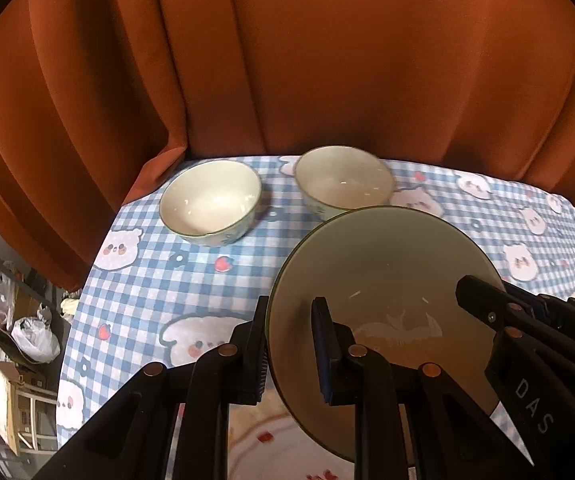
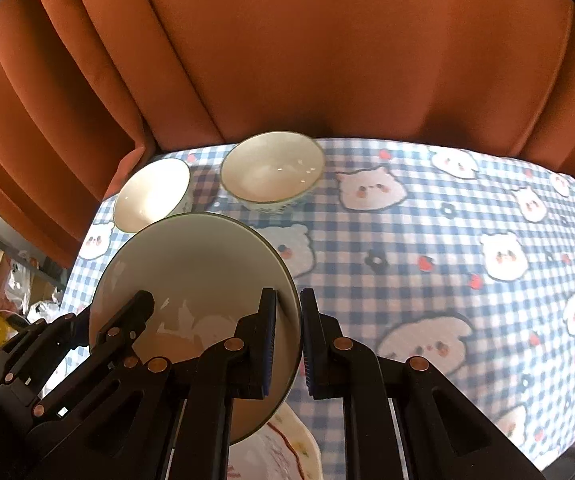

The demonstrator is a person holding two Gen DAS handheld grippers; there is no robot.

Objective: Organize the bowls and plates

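Both grippers hold one large cream bowl (image 1: pixel 387 264) with a dark rim, tilted, above the table. My left gripper (image 1: pixel 291 344) is shut on its left rim, one finger outside and one inside. My right gripper (image 2: pixel 289 340) is shut on its right rim; the bowl also shows in the right wrist view (image 2: pixel 195 264). The right gripper's fingers (image 1: pixel 483 300) reach in from the right in the left wrist view. Two smaller cream bowls stand upright at the table's far edge: the left one (image 1: pixel 211 200) and the right one (image 1: pixel 343 180). A plate with a red pattern (image 2: pixel 283 448) lies under the held bowl.
A blue-and-white checked tablecloth (image 2: pixel 427 280) with bear prints covers the table. An orange curtain (image 1: pixel 287 60) hangs right behind it. Beyond the table's left edge are plastic bags and boxes (image 1: pixel 27 332) on the floor.
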